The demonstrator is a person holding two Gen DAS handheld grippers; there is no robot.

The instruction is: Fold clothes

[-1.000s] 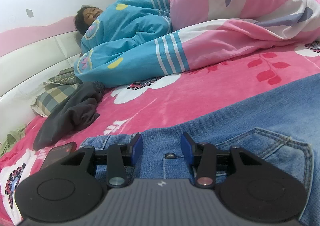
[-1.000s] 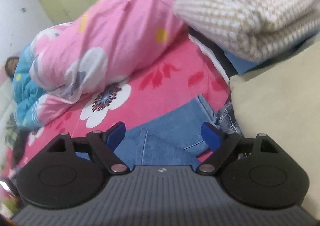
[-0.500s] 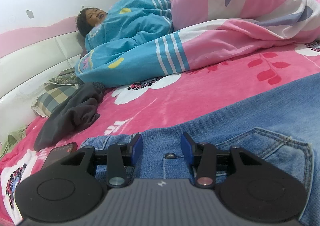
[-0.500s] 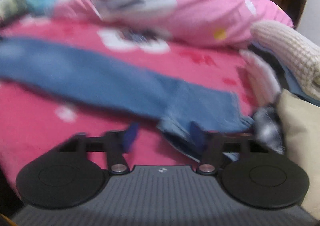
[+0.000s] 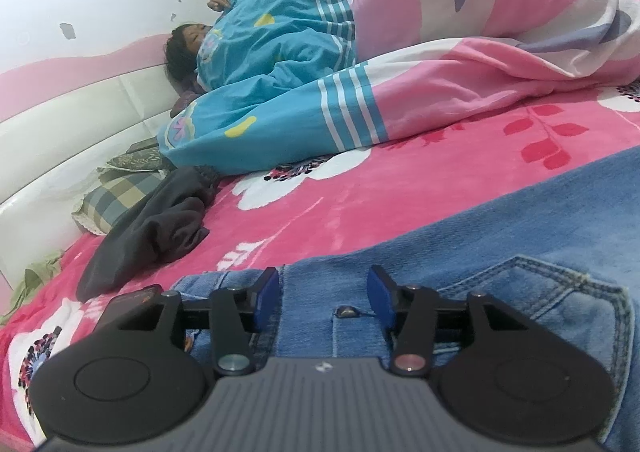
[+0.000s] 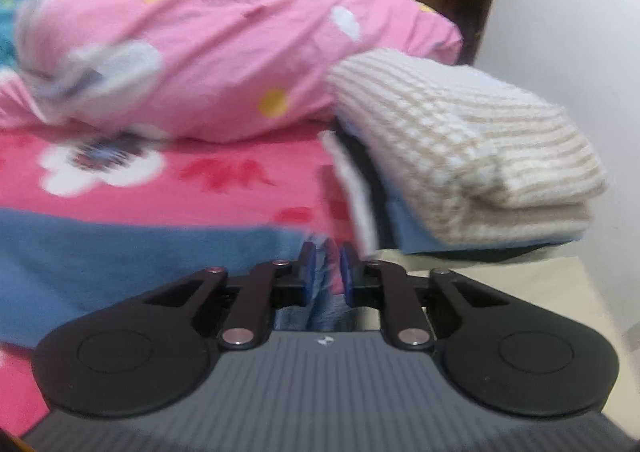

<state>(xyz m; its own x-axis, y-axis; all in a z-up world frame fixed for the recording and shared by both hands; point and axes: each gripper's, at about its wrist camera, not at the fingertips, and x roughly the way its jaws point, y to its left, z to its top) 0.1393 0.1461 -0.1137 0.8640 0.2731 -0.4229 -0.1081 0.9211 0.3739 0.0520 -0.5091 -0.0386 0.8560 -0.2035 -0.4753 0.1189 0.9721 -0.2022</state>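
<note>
Fingers: right gripper (image 6: 327, 268) pinches the jeans (image 6: 132, 256) hem, lower centre; left gripper (image 5: 323, 298) spread over the waistband (image 5: 360, 336)
Advice: hold the pinch firm; carry hem squarely toward waistband

A bed (image 5: 400, 196) with a pink flowered cover is carrying jeans (image 5: 520, 236) at lower right, a dark garment (image 5: 160, 232) at left, and a quilt (image 5: 440, 64) across the top.

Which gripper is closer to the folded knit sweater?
Right. The right gripper sits just beside the folded knit sweater, clamping the jeans; the left wrist view shows no sweater.
</note>
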